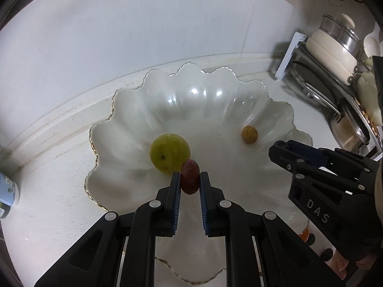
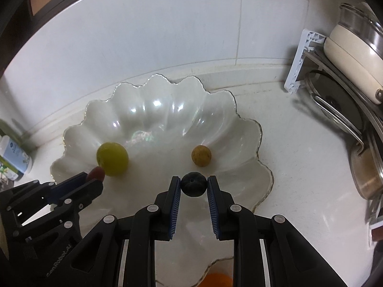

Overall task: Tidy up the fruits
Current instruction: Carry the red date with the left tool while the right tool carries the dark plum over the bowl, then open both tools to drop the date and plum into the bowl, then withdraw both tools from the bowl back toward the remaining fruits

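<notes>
A white scalloped bowl (image 1: 134, 110) (image 2: 153, 91) with a gold rim sits on the counter. Inside it lie a yellow-green round fruit (image 1: 168, 151) (image 2: 112, 159) and a small tan fruit (image 1: 249, 134) (image 2: 201, 155). My left gripper (image 1: 190, 179) (image 2: 94, 179) is shut on a small dark red fruit (image 1: 190, 179) (image 2: 95, 173), held over the bowl just in front of the green fruit. My right gripper (image 2: 193, 183) (image 1: 278, 148) is shut on a small dark blue-black fruit (image 2: 193, 183), held over the bowl's near side in front of the tan fruit.
A dish rack (image 1: 289, 55) (image 2: 299, 67) with a cream pot (image 2: 352, 57), lids and pans stands at the right. A labelled container (image 1: 7, 191) (image 2: 14, 155) stands at the left by the wall. An orange fruit (image 2: 216, 279) lies beneath the bowl's near edge.
</notes>
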The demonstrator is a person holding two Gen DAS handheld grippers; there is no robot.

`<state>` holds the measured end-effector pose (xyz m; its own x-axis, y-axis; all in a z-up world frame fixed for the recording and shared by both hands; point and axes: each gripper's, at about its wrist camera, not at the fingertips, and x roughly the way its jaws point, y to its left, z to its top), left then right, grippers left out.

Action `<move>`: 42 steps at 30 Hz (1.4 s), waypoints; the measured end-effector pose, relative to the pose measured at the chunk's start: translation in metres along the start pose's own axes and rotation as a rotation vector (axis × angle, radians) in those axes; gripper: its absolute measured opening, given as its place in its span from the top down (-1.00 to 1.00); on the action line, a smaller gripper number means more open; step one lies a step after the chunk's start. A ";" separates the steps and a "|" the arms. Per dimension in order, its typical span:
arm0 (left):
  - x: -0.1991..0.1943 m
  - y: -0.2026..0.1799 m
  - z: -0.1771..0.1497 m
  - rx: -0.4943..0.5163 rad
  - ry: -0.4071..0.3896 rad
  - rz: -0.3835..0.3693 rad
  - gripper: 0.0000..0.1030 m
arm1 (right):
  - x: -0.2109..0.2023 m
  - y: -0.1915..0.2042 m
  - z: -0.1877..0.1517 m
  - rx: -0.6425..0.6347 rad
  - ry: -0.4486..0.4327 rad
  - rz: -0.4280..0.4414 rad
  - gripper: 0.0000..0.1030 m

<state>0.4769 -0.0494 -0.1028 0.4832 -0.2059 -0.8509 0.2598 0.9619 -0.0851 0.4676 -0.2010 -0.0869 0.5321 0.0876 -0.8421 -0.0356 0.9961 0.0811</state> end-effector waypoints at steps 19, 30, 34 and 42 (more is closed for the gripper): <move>0.005 0.004 0.001 -0.008 0.027 0.057 0.15 | 0.014 -0.001 -0.004 0.001 0.068 -0.003 0.24; -0.027 0.000 0.001 0.003 -0.035 0.122 -0.04 | -0.020 -0.004 -0.010 0.007 -0.001 -0.032 0.24; -0.041 -0.002 -0.001 0.004 -0.056 0.113 -0.07 | -0.034 -0.003 -0.013 0.007 -0.027 -0.029 0.24; -0.071 -0.008 -0.009 0.023 -0.112 0.088 -0.07 | -0.073 -0.007 -0.024 0.021 -0.114 -0.039 0.24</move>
<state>0.4324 -0.0408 -0.0461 0.5954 -0.1406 -0.7910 0.2306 0.9730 0.0006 0.4084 -0.2139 -0.0391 0.6258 0.0459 -0.7787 0.0042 0.9981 0.0621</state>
